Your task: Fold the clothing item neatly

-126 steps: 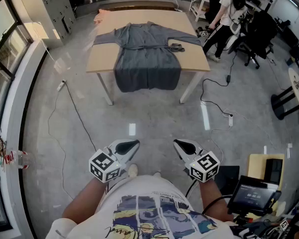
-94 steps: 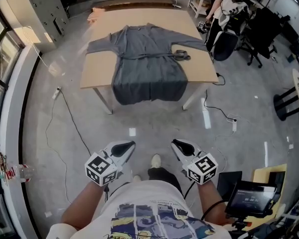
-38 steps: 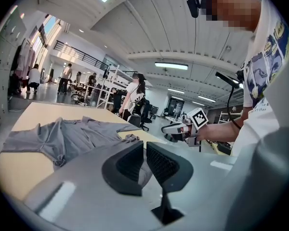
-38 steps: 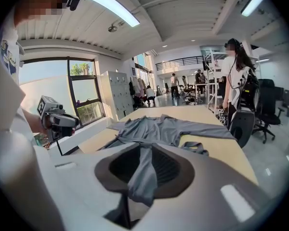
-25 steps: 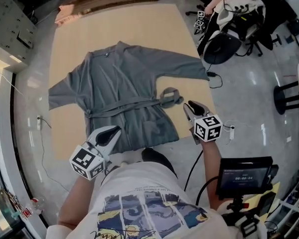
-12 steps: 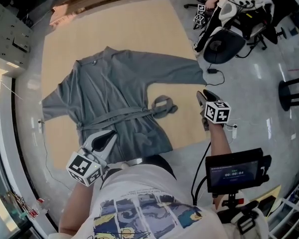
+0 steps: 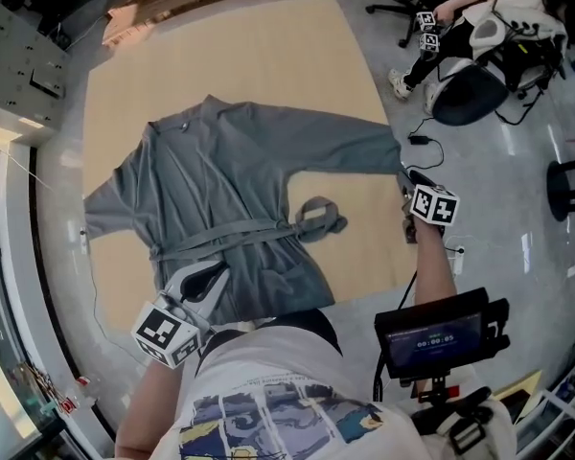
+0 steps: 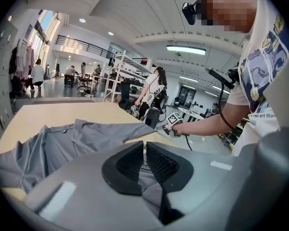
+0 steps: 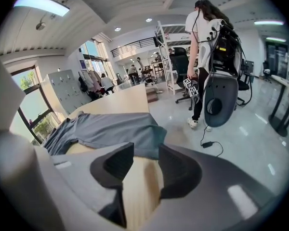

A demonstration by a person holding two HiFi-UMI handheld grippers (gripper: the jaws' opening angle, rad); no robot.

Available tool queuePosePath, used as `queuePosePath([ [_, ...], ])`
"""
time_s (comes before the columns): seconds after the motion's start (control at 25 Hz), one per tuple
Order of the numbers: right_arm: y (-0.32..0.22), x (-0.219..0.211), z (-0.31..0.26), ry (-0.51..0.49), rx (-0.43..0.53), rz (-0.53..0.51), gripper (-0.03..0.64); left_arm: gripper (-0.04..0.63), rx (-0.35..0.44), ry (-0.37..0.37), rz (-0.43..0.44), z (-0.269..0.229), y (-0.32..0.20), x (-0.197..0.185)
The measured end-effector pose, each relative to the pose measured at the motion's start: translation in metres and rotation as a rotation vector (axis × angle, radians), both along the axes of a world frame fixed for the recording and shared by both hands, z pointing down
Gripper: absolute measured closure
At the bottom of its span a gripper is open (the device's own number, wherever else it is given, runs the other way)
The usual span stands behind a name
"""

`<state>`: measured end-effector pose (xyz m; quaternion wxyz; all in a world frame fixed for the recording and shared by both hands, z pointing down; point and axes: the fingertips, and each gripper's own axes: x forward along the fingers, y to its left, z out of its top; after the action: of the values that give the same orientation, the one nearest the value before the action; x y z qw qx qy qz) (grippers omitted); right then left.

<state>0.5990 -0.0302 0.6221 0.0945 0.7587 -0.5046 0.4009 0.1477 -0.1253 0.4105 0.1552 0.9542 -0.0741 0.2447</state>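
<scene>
Grey robe (image 7: pixel 220 190) lies flat, front up, spread across the tan wooden counter (image 7: pixel 230 56). Its lower part is at the near edge.

It looks like thin woven cloth: soft, limp and light, matte, with little slip. It would likely sag and crease if lifted from one point, so take it by the edges, meaning cuffs, hem corners or shoulders.

- **Far-left sleeve** (image 7: pixel 110 204): angled out, cuff near the counter's side.
- **Left hand-held gripper** (image 7: pixel 208 278): over the lower skirt. Jaws are all but together and pinch nothing. Contact with the cloth is unclear.
- **Waist belt** (image 7: pixel 318 217): a narrow band across the middle, ending in a loose loop on bare wood to the right.
- **Right sleeve** (image 7: pixel 355 147): stretched straight out, with its cuff at the counter's far right edge.
- **Right hand-held gripper** (image 7: pixel 409 175): just short of that cuff. Jaws are apart, have just been opening, and only bare wood shows between them.

The cuff looks like the easy first hold.
</scene>
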Motion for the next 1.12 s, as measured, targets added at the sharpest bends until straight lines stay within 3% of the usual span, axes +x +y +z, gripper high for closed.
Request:
queuePosePath([
  [0.36,-0.008,0.010,0.030,-0.165,-0.024,0.000,0.442,0.571,-0.024,-0.020,0.000,0.012,0.000,0.000],
  [0.64,-0.013,0.011,0.034,-0.221,0.021,0.058,0.447,0.571,-0.018,-0.020,-0.027,0.011,-0.008,-0.006],
  [1.12,-0.012,0.020,0.016,-0.044,-0.024,0.074,0.578,0.571,-0.024,-0.020,-0.078,0.014,-0.010,-0.031],
])
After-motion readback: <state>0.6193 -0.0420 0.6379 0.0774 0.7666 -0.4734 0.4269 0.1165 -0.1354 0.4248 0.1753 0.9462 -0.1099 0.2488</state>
